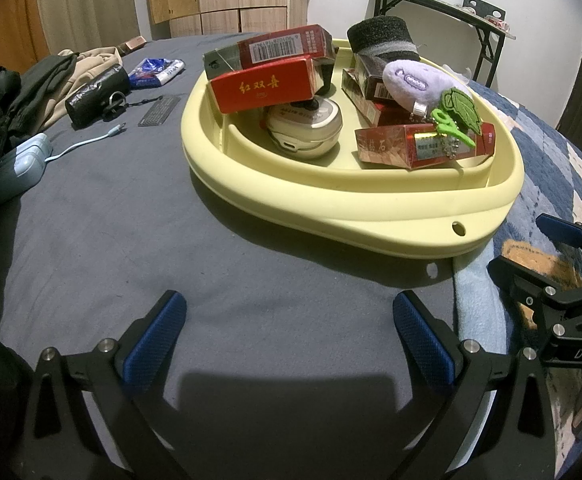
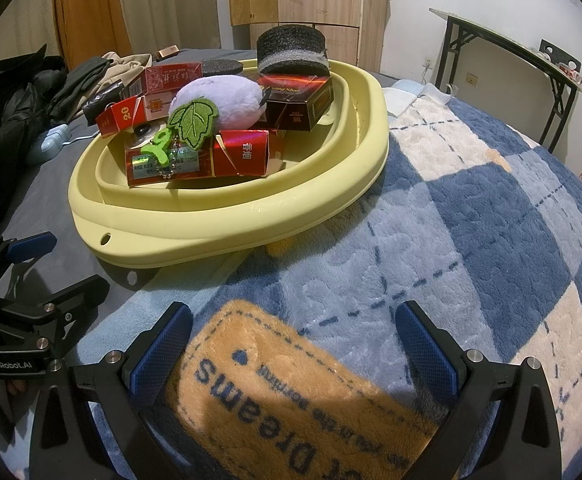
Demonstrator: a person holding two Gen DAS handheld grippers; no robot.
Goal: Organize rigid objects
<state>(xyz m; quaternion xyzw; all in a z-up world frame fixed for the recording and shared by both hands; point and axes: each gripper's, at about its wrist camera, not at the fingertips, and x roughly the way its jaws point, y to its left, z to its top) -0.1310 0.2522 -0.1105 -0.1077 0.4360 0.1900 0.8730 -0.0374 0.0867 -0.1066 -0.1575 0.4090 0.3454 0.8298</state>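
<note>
A pale yellow basin [image 1: 347, 200] [image 2: 227, 216] rests on the bed, filled with several red cartons [image 1: 267, 84] [image 2: 199, 156], a dark carton [image 2: 299, 104], a round cream case [image 1: 305, 126], a purple plush with a green leaf tag [image 1: 415, 84] [image 2: 219, 100] and a black foam block [image 1: 383, 38] [image 2: 293, 50]. My left gripper [image 1: 289, 332] hovers open over the grey sheet, short of the basin. My right gripper [image 2: 293, 340] stands open above the checked blanket, nothing between its fingers. Each gripper appears at the edge of the other's view.
On the grey sheet left of the basin lie dark clothes [image 1: 11, 100], a black pouch with keys [image 1: 97, 94], a blue packet [image 1: 155, 72], a small grid-like card [image 1: 159, 110] and a light-blue charger with cable [image 1: 23, 164]. A black folding table [image 2: 511, 60] stands behind.
</note>
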